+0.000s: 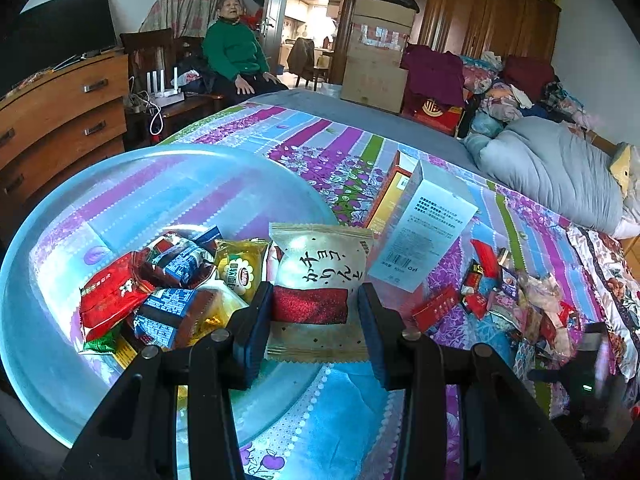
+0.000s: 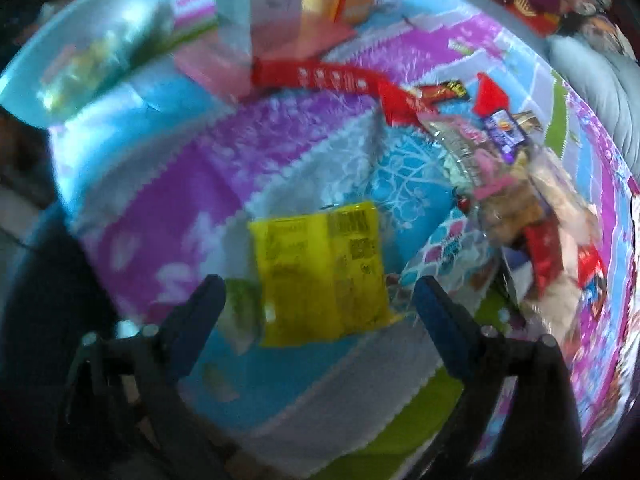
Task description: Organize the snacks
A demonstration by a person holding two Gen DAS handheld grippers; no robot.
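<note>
My left gripper (image 1: 314,300) is shut on a gold and red snack packet (image 1: 320,264), held upright at the near right rim of a clear blue bowl (image 1: 60,360). Several wrapped snacks (image 1: 160,292) lie in the bowl. More loose snacks (image 1: 512,300) are heaped on the bedspread to the right. In the blurred right wrist view my right gripper (image 2: 318,286) points down, open, over a yellow packet (image 2: 320,240) on the bedspread; its pads stand clear of the packet on both sides. The snack heap (image 2: 520,200) lies to its right and the bowl (image 2: 100,20) at upper left.
A pale blue box (image 1: 420,224) and an orange box (image 1: 390,196) stand on the bed behind the bowl. A grey quilt (image 1: 552,168) lies at far right. A person in green (image 1: 234,52) sits beyond the bed, beside a wooden dresser (image 1: 60,112).
</note>
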